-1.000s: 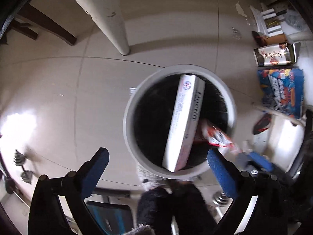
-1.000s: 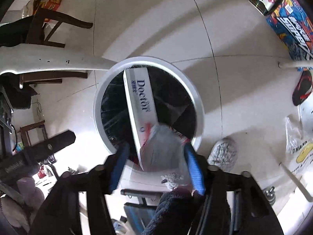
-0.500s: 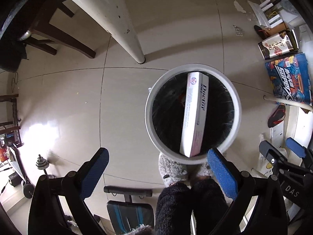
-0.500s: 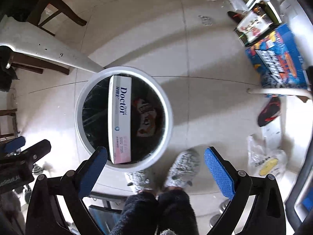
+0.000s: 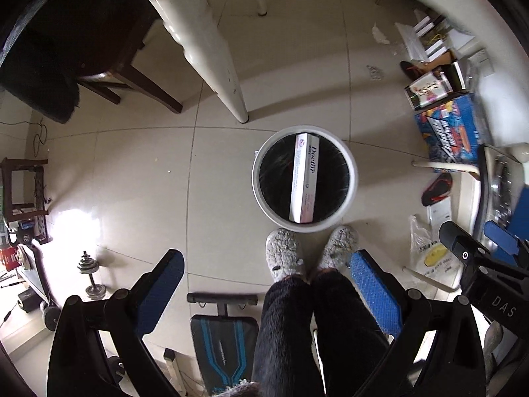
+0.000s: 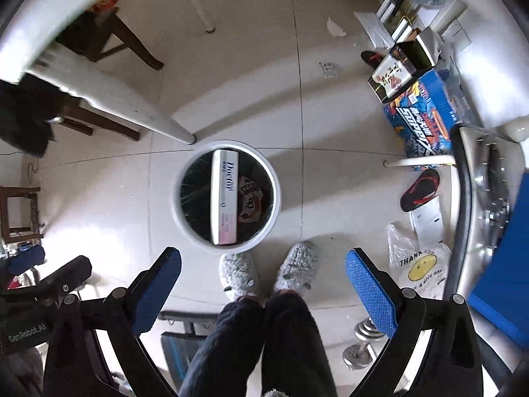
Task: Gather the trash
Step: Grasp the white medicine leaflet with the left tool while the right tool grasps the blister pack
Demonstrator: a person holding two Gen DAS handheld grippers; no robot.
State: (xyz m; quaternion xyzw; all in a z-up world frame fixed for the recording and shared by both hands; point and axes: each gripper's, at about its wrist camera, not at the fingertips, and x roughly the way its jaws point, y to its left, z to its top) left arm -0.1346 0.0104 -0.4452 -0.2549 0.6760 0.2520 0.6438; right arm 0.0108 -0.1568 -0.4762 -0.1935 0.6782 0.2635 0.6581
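The bin (image 5: pixel 305 178) stands on the tiled floor (image 5: pixel 139 178) just in front of the person's slippers (image 5: pixel 285 253), beside a white table leg (image 5: pixel 211 49). Inside it a long white box (image 5: pixel 305 178) printed "Doctor" lies slanted across the dark liner, and in the right wrist view a crumpled wrapper (image 6: pixel 250 198) lies just beside the box (image 6: pixel 225 197), down in the bin (image 6: pixel 185 228). So at least two pieces of trash are already collected.

The left gripper (image 5: pixel 264 292) has its blue-padded fingers spread wide with nothing between them, and the right gripper (image 6: pixel 263 289) is likewise wide apart and empty. Both hang high above the bin, well clear of it.

What is left, as a judgement: a scrap of white paper (image 6: pixel 335 28) and a smaller bit of litter (image 6: pixel 327 68) lie on the floor further out, near a pile of cartons (image 6: pixel 420 112), and a plastic bag (image 6: pixel 416 264) sits to the right; any of these may count as trash, though that cannot be told for sure.

Compared with a second ago, the right gripper no longer holds the wrapper over the rim; it has let go and opened. Both grippers have since risen, so the bin looks much smaller and the table edge has come into view at the top.
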